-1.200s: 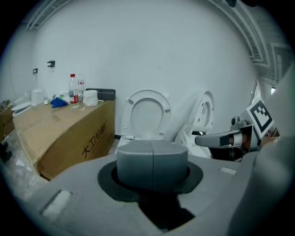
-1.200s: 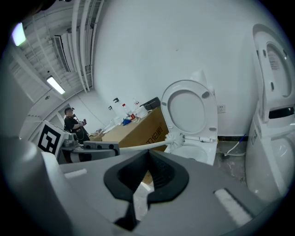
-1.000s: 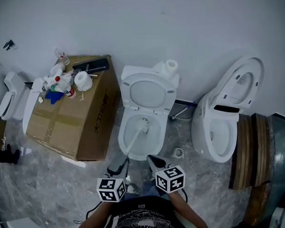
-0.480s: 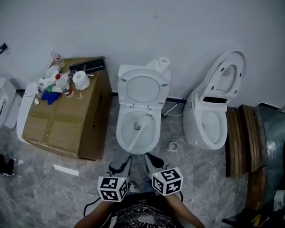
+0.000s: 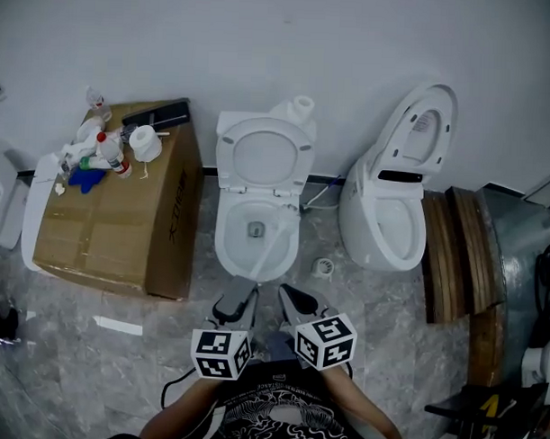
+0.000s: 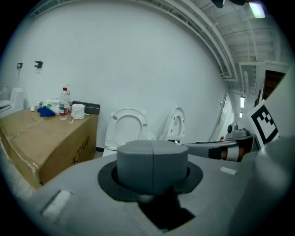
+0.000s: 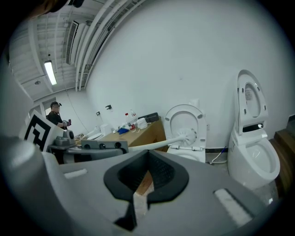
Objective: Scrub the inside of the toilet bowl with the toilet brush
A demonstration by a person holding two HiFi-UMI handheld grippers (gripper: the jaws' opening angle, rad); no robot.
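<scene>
- The toilet brush (image 7: 159,143) slants over the open toilet bowl (image 5: 229,253), with its white handle running back to the left gripper (image 6: 152,152) and its bristle head at the bowl's back right, just under the raised seat (image 5: 262,158). I cannot tell whether the bristles touch the porcelain.
- The left gripper's jaws are pressed together. Its own view hides the handle, but the right gripper view shows the handle coming straight out of it.
- The right gripper (image 7: 146,177) sits just beside the left one, its jaws drawn in to a thin slit with nothing between them.
- Inside the bowl there is only the dark drain (image 5: 255,229) at the bottom.
- A paper roll (image 5: 302,107) stands on the tank behind the seat.
- To the left, close against the toilet, is a cardboard box (image 5: 103,235). On top of it are spray bottles (image 5: 102,148), a tissue roll (image 5: 144,142), a blue cloth (image 5: 85,179) and a dark flat item (image 5: 157,114).
- To the right stands a second toilet (image 5: 383,231) (its lid is also up), with a small round object (image 5: 323,267) on the floor between the two.
- Wooden pieces (image 5: 454,256) lean beyond it.
</scene>
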